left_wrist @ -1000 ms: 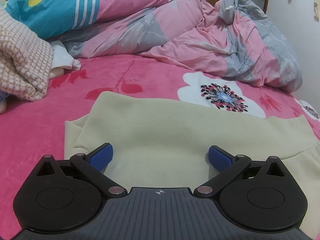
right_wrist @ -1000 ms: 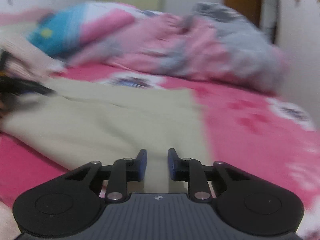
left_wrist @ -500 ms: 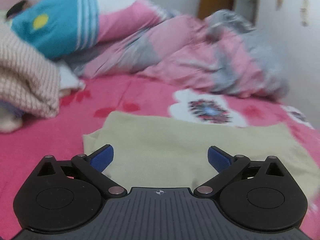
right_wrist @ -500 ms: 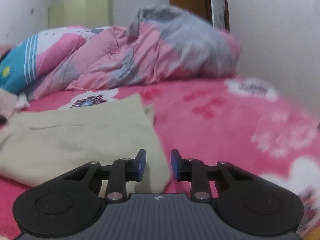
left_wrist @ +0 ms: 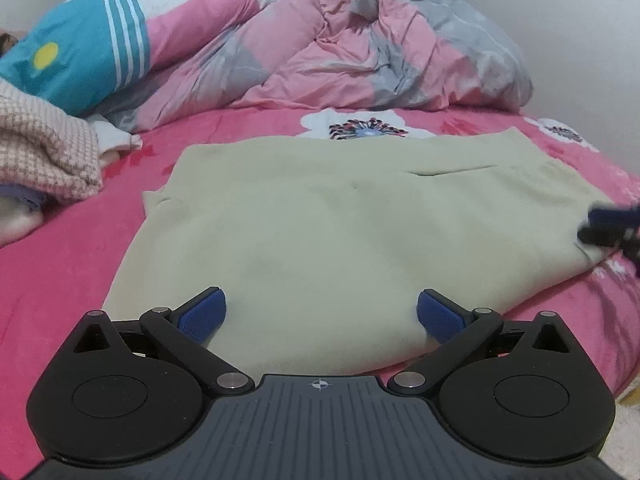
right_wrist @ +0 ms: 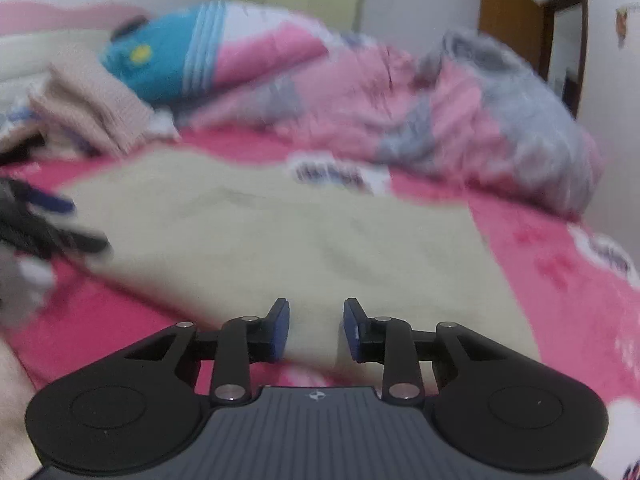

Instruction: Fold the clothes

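A pale cream-green garment (left_wrist: 340, 216) lies folded flat on the pink floral bed sheet (left_wrist: 60, 272). It also shows in the right wrist view (right_wrist: 300, 240), blurred. My left gripper (left_wrist: 320, 314) is wide open over the garment's near edge and holds nothing. My right gripper (right_wrist: 316, 328) is part open with a narrow gap, over the garment's near right corner, with nothing between its pads. The right gripper shows at the right edge of the left wrist view (left_wrist: 612, 228). The left gripper shows blurred at the left of the right wrist view (right_wrist: 40, 224).
A crumpled pink and grey quilt (left_wrist: 360, 52) is heaped at the back of the bed. A blue, pink and white pillow (left_wrist: 88, 40) lies at back left. A beige knitted garment (left_wrist: 44, 148) is piled at left. A wall (left_wrist: 580, 32) stands at right.
The left gripper has pulled back, so more of the garment shows. The right gripper has swung left from the bed's right side to face the garment. Its gap has widened slightly.
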Available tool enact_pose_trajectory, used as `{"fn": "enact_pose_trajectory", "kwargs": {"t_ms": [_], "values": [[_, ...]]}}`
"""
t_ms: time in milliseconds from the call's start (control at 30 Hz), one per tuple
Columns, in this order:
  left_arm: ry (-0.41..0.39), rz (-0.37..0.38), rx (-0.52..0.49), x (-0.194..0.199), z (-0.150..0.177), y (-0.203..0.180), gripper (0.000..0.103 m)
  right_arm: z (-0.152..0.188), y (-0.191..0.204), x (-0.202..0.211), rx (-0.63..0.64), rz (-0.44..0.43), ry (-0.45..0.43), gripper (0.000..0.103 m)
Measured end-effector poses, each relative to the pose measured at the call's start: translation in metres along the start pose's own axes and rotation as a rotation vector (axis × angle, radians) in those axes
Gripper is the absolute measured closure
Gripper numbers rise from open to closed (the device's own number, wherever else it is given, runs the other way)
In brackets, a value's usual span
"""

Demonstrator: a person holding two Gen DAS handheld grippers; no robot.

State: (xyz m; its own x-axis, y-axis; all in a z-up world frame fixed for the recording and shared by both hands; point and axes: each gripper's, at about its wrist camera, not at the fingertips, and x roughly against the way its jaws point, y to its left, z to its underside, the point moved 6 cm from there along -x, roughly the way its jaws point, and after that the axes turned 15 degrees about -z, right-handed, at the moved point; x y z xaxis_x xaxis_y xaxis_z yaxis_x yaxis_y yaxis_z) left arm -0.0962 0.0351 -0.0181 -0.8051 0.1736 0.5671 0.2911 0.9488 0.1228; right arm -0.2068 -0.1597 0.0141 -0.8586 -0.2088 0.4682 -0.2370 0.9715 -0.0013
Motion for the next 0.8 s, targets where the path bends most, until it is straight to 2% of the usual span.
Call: {"fn": "enact_pose_trajectory", "kwargs": {"t_ms": [67, 133, 167, 200, 300, 433, 533, 600, 633, 700, 800], "values": [[-0.004, -0.002, 0.005, 0.001, 0.000, 0.003, 0.000, -0.009, 0.014, -0.006, 0.018, -0.044, -0.030, 0.071], [-0.009, -0.003, 0.009, 0.003, 0.001, 0.006, 0.000, 0.001, 0.024, -0.027, 0.038, -0.065, 0.026, 0.071], [-0.011, -0.004, 0.012, 0.003, 0.001, 0.007, 0.000, 0.010, 0.025, -0.038, 0.052, -0.061, 0.071, 0.071], [-0.013, -0.005, 0.014, 0.004, 0.001, 0.009, 0.000, 0.016, 0.027, -0.041, 0.084, -0.049, 0.073, 0.071], [-0.020, -0.008, 0.021, 0.006, 0.001, 0.013, 0.000, 0.000, 0.031, -0.037, 0.077, -0.019, 0.104, 0.071], [-0.012, -0.002, 0.072, 0.006, -0.002, 0.020, 0.001, -0.025, 0.043, -0.030, 0.072, -0.066, 0.000, 0.071], [-0.023, -0.007, 0.100, 0.003, -0.017, 0.024, 0.002, -0.006, 0.041, -0.066, 0.085, -0.094, 0.115, 0.068], [-0.032, -0.008, 0.117, -0.002, -0.030, 0.028, 0.002, -0.011, 0.037, -0.069, 0.037, -0.113, 0.127, 0.067], [-0.030, -0.015, 0.117, -0.008, -0.036, 0.031, 0.001, -0.019, 0.035, -0.068, 0.020, -0.115, 0.126, 0.067], [-0.004, -0.043, 0.103, -0.022, -0.045, 0.032, 0.001, -0.042, 0.028, -0.063, 0.005, -0.092, 0.070, 0.067], [0.083, -0.105, 0.070, -0.051, -0.049, 0.027, 0.001, -0.065, 0.006, -0.073, -0.036, -0.037, 0.025, 0.063]]}}
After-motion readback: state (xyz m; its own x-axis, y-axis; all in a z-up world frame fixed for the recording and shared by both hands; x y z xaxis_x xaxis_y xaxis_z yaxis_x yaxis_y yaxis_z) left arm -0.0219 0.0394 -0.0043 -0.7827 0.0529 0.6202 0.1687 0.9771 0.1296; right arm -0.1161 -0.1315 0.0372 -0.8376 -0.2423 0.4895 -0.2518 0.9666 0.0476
